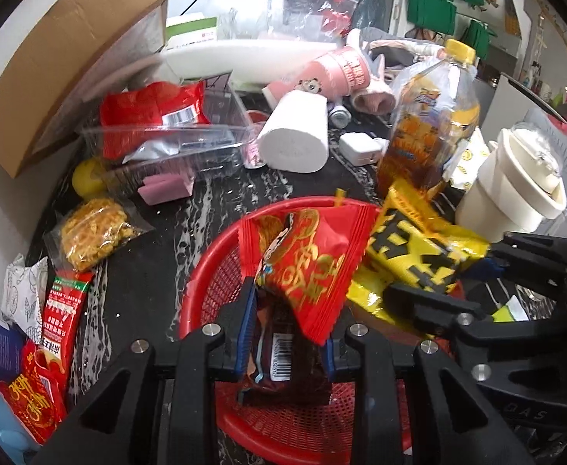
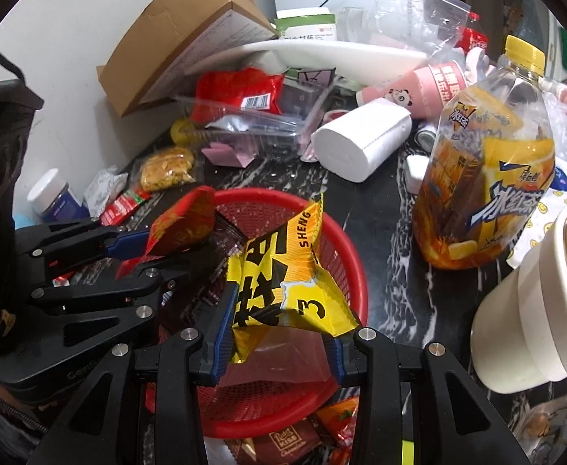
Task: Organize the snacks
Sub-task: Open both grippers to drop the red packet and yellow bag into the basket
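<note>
A crinkly red foil snack packet [image 1: 314, 267] was clamped in the left hand-held gripper [image 1: 285, 333] and a yellow black-lettered snack bag [image 2: 283, 290] in the right hand-held gripper [image 2: 279, 348], both held over the round red plastic mesh basket [image 2: 345, 255] on the cluttered desk [image 1: 205, 209].

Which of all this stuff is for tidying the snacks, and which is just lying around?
For the job:
- left gripper, holding a red snack packet
- right gripper, holding a yellow snack packet
- red basket
- noodle snack bag, still on the table

Just lying about:
- iced tea bottle
- toilet paper roll
- cardboard box
- white charger
</note>
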Available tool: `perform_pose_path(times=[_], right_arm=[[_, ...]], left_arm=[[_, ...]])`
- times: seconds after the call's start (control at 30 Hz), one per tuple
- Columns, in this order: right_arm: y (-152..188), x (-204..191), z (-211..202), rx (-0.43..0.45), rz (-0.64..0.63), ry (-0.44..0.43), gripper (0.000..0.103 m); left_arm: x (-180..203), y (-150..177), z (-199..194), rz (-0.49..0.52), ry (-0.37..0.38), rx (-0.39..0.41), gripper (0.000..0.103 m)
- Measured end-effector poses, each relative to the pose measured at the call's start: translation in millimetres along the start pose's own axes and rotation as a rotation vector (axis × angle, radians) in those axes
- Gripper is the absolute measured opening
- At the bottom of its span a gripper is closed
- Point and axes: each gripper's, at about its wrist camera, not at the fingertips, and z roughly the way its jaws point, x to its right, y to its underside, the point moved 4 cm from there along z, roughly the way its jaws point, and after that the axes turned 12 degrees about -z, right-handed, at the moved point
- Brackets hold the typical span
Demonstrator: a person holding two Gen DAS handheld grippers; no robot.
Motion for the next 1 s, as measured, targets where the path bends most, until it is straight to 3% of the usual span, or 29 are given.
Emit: perform_pose_path(times=[0.33,0.5,0.77,0.87,0.93,1.0], right_arm=[[-0.5,2.9,-1.0,-0.014,0.013,-0.001,0.040],[-0.8,6.7,-7.5,-0.012,0.019,0.026,0.051],[-0.4,12.7,-26.0,0.013,0.043,0.030,0.051],[-2.3,11.9,-38.1,0.040,0.044,0.031,0.051],[-3.5,9.8,-48.2,0.060,0.041,0.033,0.052],[-4.0,8.1,-55.1,0.073,0.036,0.038,0.053]], left_arm=[[2.2,2.2,7.1,0.010,-0.029,-0.038,0.030],[4.1,4.1,8.7,0.006,-0.055,-0.054,0.032],[4.9,2.2,-2.9,-0.029,-0.063,-0.056,0.033],[7.9,-1.3,-13.9,-0.025,-0.070,-0.031,0.043],[10.2,-4.7,-23.8,-0.025,-0.081,0.005,0.055],[12.1,-7.6,-33.4,-0.026,-0.079,0.036,0.060]])
